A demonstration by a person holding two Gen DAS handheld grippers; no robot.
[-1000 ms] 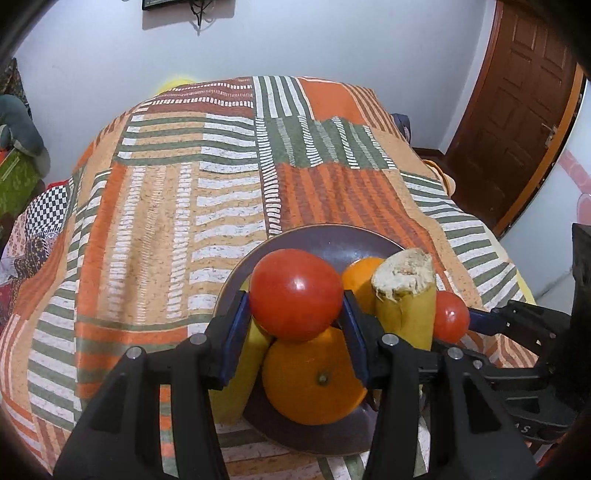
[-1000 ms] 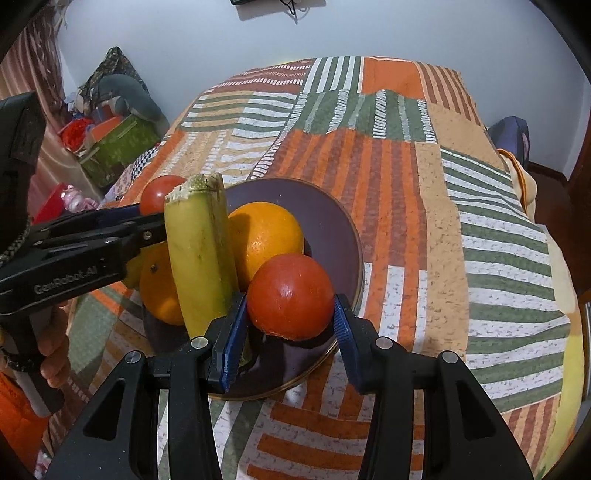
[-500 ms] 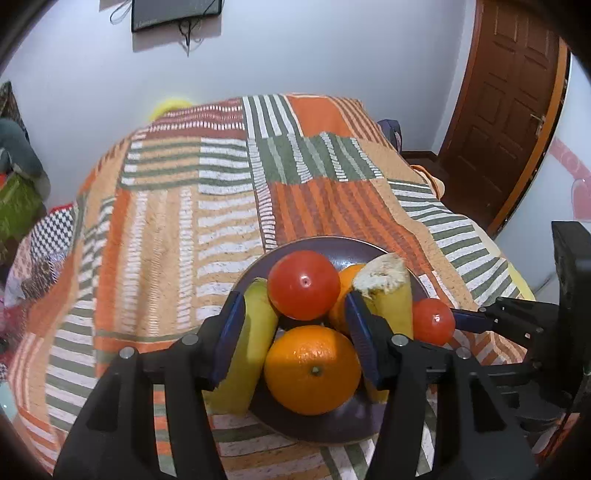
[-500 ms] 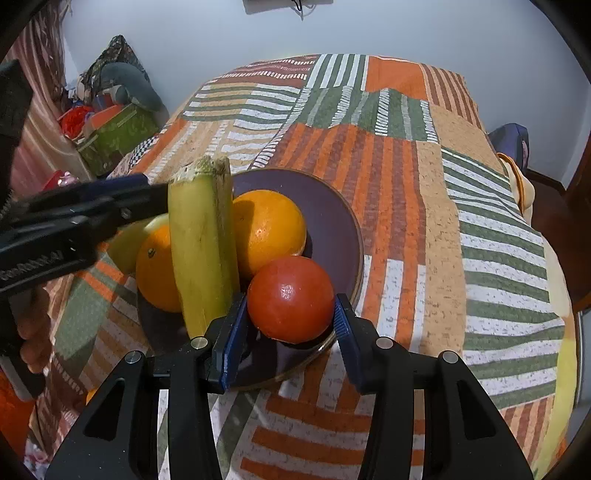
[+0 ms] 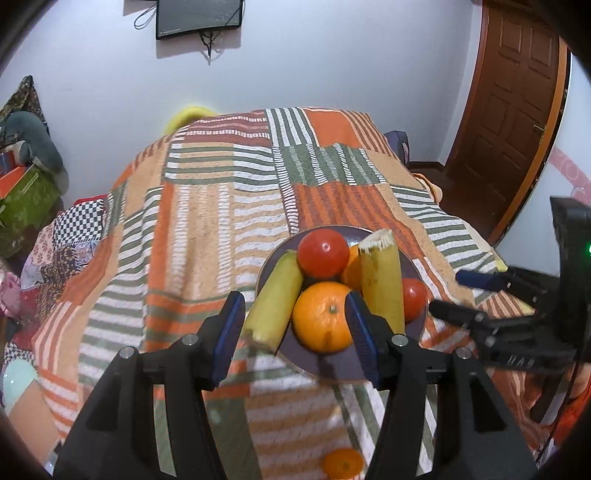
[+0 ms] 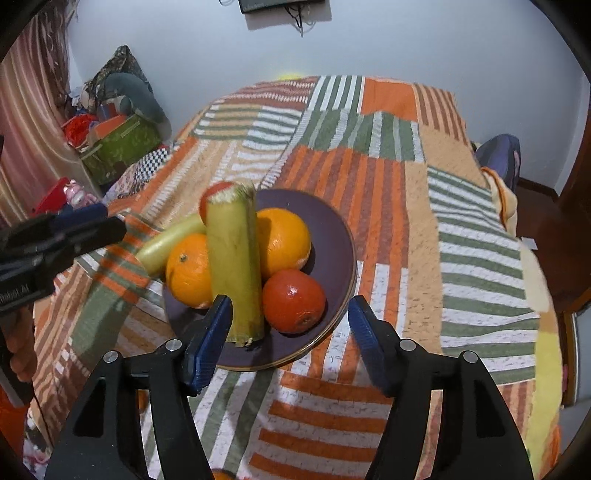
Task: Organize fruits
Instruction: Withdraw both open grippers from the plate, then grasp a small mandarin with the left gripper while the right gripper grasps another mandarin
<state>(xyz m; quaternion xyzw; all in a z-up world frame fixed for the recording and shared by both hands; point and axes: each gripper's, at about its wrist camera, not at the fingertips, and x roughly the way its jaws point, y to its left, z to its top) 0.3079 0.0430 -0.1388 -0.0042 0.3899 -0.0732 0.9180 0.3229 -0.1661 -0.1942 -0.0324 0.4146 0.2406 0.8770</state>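
A dark purple plate [image 6: 332, 236] [image 5: 325, 365] sits on a striped patchwork bed cover. It holds two red tomatoes [image 6: 293, 300] [image 5: 323, 252], two oranges [image 6: 282, 242] [image 5: 321, 319] and two yellow-green banana pieces [image 6: 234, 266] [image 5: 275, 301]. My left gripper [image 5: 295, 338] is open and empty, raised just in front of the plate. My right gripper [image 6: 288, 339] is open and empty, just short of the near tomato. Each gripper shows in the other's view, the right [image 5: 480, 306] and the left [image 6: 55, 236].
A small orange [image 5: 342, 463] lies on the cover near the front edge. A green box and clutter [image 6: 122, 144] stand left of the bed. A brown door [image 5: 517, 110] is at the right. A screen [image 5: 199, 16] hangs on the far wall.
Both grippers have let go of their tomatoes, which now rest on the plate, and have opened wide and pulled back and up from the plate.
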